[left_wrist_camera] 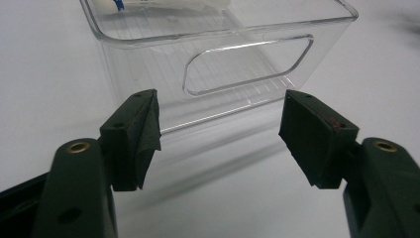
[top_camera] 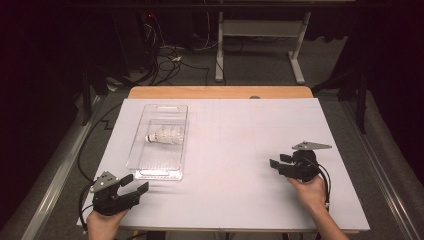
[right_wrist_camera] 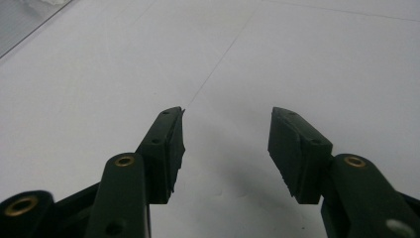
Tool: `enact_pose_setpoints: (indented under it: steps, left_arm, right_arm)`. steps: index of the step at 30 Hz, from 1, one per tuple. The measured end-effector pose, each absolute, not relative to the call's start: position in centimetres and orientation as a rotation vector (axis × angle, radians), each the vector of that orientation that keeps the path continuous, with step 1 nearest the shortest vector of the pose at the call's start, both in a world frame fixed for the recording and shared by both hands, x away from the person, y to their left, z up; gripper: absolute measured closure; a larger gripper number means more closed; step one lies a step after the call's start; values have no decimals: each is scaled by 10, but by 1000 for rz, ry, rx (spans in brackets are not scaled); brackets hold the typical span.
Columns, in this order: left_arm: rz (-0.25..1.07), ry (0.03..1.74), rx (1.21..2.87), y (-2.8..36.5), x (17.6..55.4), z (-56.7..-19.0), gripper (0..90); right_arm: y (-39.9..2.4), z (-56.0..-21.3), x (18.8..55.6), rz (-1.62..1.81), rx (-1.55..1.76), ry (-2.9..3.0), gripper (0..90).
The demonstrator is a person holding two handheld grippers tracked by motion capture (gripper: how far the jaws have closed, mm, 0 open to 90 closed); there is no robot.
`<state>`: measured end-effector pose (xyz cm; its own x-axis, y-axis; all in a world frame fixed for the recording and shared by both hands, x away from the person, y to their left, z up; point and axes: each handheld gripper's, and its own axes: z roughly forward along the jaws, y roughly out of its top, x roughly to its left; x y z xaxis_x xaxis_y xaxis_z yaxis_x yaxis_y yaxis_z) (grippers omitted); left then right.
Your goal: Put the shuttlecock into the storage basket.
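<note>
A clear plastic bin point(top_camera: 134, 150) lies on the white table sheet at the left, and a white shuttlecock point(top_camera: 165, 135) rests inside it on its side. My left gripper point(top_camera: 135, 184) sits near the table's front left corner, just short of the bin's near end, open and empty. In the left gripper view the bin's handle cut-out point(left_wrist_camera: 247, 64) faces the gripper point(left_wrist_camera: 220, 116) between the spread jaws. My right gripper point(top_camera: 278, 161) rests at the right side of the table, open, pointing left over bare sheet point(right_wrist_camera: 228, 119).
A white sheet point(top_camera: 235, 150) covers the wooden table, whose far edge point(top_camera: 220, 92) shows beyond it. Behind the table stand a white frame leg point(top_camera: 219, 45) and tangled cables point(top_camera: 165, 57) on the floor. A metal rail point(top_camera: 55, 175) runs along the left.
</note>
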<state>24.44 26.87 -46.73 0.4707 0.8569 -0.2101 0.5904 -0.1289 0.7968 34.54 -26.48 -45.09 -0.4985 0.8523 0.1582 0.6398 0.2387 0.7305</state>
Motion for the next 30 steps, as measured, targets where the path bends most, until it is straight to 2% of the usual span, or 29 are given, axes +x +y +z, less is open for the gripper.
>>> enact_pose_setpoints:
  steps: [30]
  left_arm:
    - [379,1220,1829,269,244,-467,327]
  right_arm:
    - [-284,-455,324,1133,1404,2187,445]
